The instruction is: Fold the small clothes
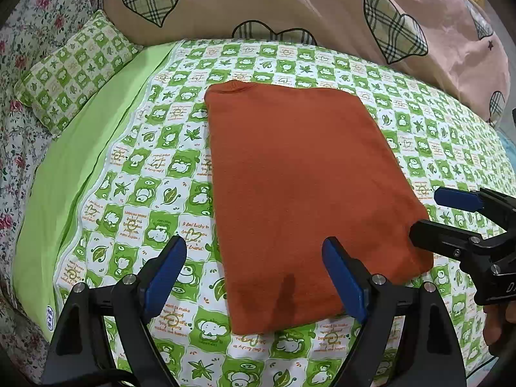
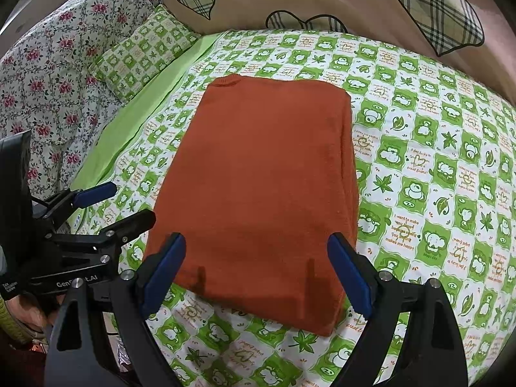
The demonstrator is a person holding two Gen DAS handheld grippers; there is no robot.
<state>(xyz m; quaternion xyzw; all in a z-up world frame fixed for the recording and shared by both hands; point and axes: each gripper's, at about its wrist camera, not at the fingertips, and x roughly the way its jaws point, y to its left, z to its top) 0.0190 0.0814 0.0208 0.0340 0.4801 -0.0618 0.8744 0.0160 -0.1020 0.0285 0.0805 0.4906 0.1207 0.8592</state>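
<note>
Left wrist view shows an orange-brown garment (image 1: 300, 193) folded into a neat rectangle, lying flat on a bed covered by a green-and-white checked sheet (image 1: 154, 167) printed with leaves and cartoon animals. The left gripper (image 1: 254, 277) hovers over the garment's near edge with its fingers (image 1: 164, 277) spread wide apart and nothing between them; one blue pad sits over the sheet just left of the garment, the other over the cloth itself. At the right edge of this view the right gripper (image 1: 432, 213) appears from the side, also released, its lower finger just beside the garment's near right corner.

In the right wrist view the same garment (image 2: 264, 187) fills the middle, its ribbed collar edge at the far end. The right gripper (image 2: 258, 271) straddles the near edge with fingers (image 2: 350, 277) splayed and gripping nothing. The left gripper (image 2: 125, 206) shows at the left, apart from the cloth's near left corner.

A small pillow (image 1: 74, 67) in the same checked print rests at the far left beside a plain green strip of sheet. A floral bedcover (image 2: 54, 77) lies beyond it, and a pink quilt (image 1: 290, 3) with plaid hearts is bunched along the far side of the bed.
</note>
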